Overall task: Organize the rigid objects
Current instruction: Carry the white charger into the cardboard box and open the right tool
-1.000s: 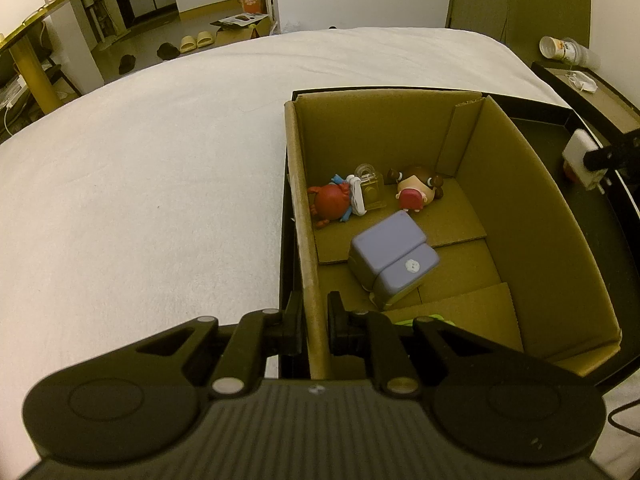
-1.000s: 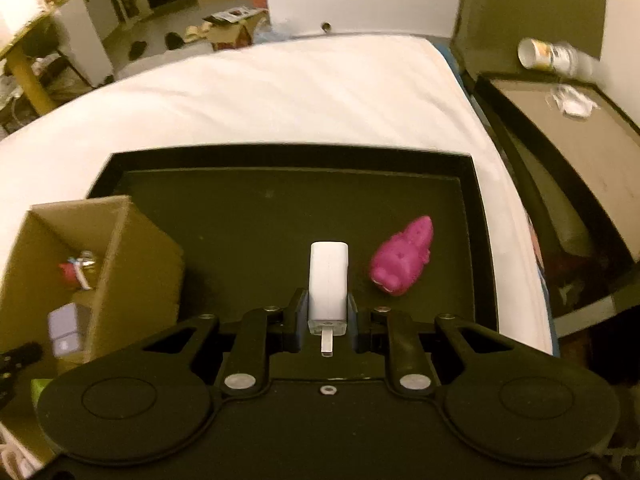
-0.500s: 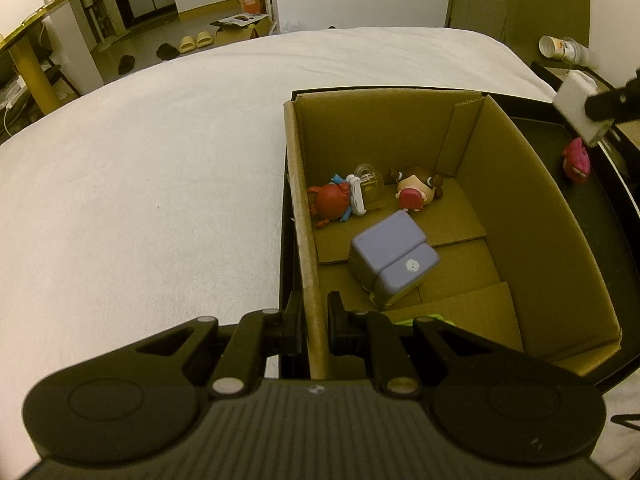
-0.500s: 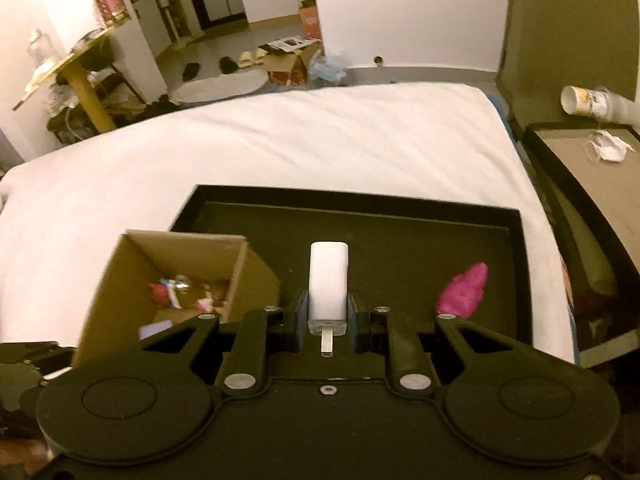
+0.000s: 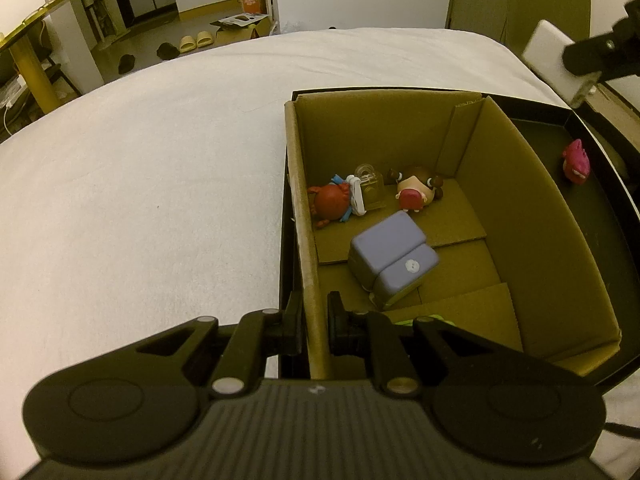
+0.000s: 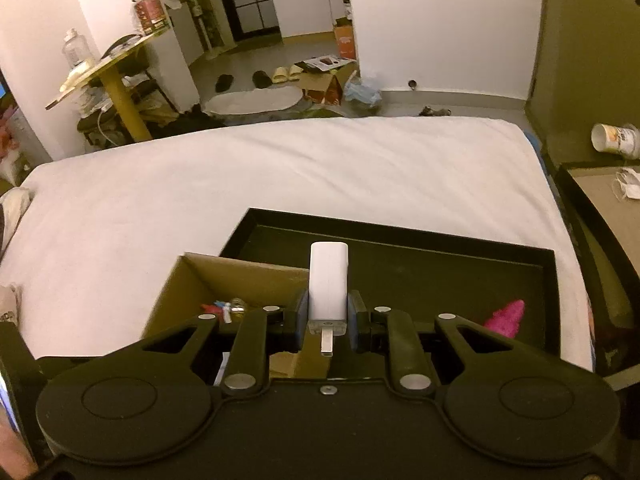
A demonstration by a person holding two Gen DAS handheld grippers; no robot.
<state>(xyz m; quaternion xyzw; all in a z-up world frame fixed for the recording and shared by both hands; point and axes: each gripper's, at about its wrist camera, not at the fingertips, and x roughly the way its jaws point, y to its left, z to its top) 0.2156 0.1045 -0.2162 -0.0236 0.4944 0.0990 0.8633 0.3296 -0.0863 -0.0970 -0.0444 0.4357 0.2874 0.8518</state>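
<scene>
My left gripper (image 5: 314,326) is shut on the near left wall of the cardboard box (image 5: 298,200), which stands in a black tray (image 5: 600,208) on the white bed. Inside the box lie a red crab toy (image 5: 330,204), a clear padlock (image 5: 370,188), a brown-haired figure (image 5: 416,192) and a lilac block (image 5: 392,260). My right gripper (image 6: 328,314) is shut on a white charger (image 6: 329,284), held in the air above the tray near the box (image 6: 192,284). That charger (image 5: 554,62) shows at the upper right of the left wrist view. A pink toy (image 6: 506,316) lies on the tray floor.
A bedside table (image 6: 608,200) with a tipped paper cup (image 6: 614,140) stands right of the bed. Something green (image 5: 424,320) peeks out behind my left fingers in the box. Beyond the bed are a yellow-legged table (image 6: 116,92), slippers and cartons on the floor.
My right gripper has risen with the white charger and swung left toward the box; the pink toy now lies lower right of it. The left gripper and box have not moved.
</scene>
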